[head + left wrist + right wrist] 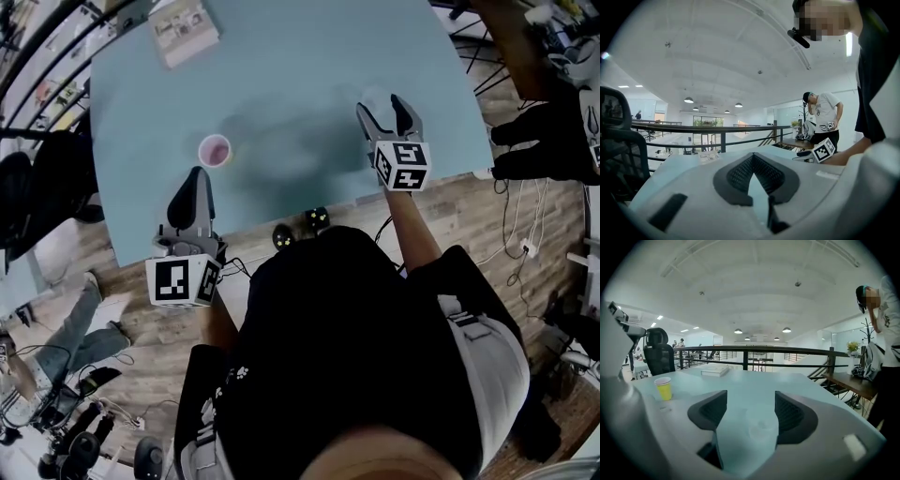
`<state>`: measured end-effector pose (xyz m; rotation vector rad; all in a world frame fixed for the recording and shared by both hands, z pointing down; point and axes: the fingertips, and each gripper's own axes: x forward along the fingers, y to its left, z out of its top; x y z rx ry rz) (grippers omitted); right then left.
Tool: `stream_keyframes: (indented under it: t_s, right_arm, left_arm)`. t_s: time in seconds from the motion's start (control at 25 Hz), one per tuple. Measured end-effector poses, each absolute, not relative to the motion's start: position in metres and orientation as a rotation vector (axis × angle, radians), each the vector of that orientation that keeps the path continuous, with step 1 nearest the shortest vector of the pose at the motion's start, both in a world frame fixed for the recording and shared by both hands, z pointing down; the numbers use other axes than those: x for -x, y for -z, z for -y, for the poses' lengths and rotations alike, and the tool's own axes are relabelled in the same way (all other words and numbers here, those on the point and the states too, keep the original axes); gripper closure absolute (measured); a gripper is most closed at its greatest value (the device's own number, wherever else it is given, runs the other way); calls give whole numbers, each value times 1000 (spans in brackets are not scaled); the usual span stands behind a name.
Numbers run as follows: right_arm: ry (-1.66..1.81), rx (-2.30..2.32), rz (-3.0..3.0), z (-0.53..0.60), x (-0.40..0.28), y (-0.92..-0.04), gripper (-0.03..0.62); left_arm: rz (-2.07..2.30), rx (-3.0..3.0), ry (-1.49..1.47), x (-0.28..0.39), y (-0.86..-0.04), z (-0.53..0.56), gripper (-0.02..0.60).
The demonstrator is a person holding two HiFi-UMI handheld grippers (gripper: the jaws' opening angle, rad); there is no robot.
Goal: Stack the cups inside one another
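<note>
Right gripper (380,106) has its jaws spread, with a clear cup (761,425) loose between them on the blue table (281,66). Left gripper (197,178) is clamped shut on nothing, near the yellow cup (215,150).

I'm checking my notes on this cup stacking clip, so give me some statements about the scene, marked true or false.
The right gripper has its jaws apart. True.
The left gripper grips a cup. False: its jaws are together, with nothing between them.
The yellow cup stands upright on the table. True.
The clear cup is nested in the yellow cup. False: it sits apart, between the right gripper's jaws.
The book lies between the grippers. False: it is at the table's far edge.
</note>
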<state>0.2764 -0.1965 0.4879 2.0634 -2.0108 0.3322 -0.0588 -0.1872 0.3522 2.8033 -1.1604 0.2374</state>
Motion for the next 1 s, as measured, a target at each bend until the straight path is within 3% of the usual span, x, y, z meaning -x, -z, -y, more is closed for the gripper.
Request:
stream_keyframes:
  t_s: [0.32, 0.64, 1.0]
  right_arm:
    - [-381, -1986, 1913, 214, -285, -525, 198]
    - [-456, -2008, 1903, 222, -295, -542, 203]
    - [-462, -1992, 1882, 222, -295, -548, 267]
  left_arm:
    - [1177, -2787, -276, 63, -359, 204, 594]
    - [1198, -2770, -296, 66, -362, 209, 594]
    - [1215, -2754, -296, 71, -364, 210, 594]
